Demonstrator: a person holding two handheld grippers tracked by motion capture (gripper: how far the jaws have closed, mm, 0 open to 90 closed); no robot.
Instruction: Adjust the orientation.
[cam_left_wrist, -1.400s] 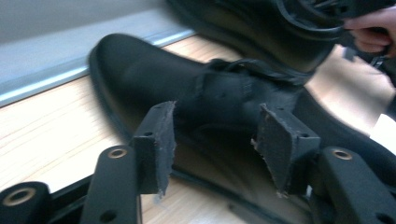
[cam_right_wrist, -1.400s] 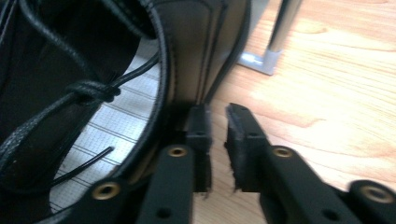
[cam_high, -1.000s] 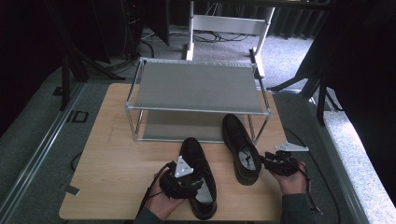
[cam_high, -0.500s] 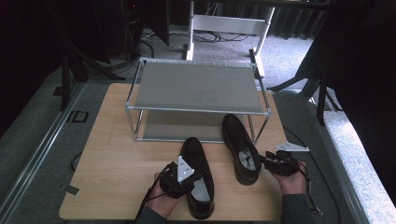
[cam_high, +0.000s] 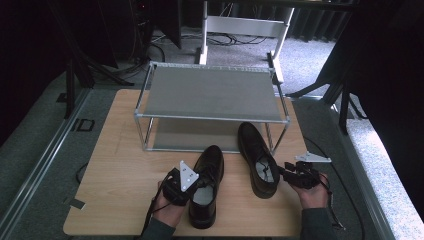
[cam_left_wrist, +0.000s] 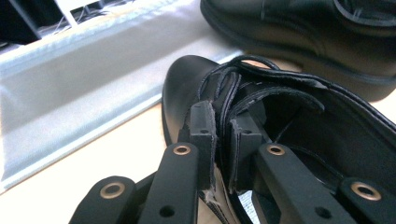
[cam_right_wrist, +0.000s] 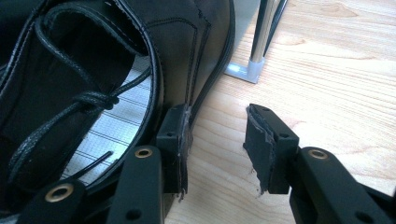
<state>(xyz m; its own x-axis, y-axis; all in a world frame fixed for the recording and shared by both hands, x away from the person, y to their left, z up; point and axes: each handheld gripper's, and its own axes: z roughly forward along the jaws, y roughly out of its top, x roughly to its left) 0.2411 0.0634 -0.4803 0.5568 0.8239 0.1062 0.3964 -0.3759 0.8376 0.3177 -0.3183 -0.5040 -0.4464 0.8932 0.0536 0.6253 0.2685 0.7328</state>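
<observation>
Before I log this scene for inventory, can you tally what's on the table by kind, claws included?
Black shoes: 2, the left shoe and the right shoe
Metal shoe rack: 1
Hand-held claws: 2, the left claw and the right claw
Total: 5

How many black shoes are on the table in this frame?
2. One black shoe sits by the left tool; the other black shoe lies beside the right tool, its toe under the rack.
</observation>
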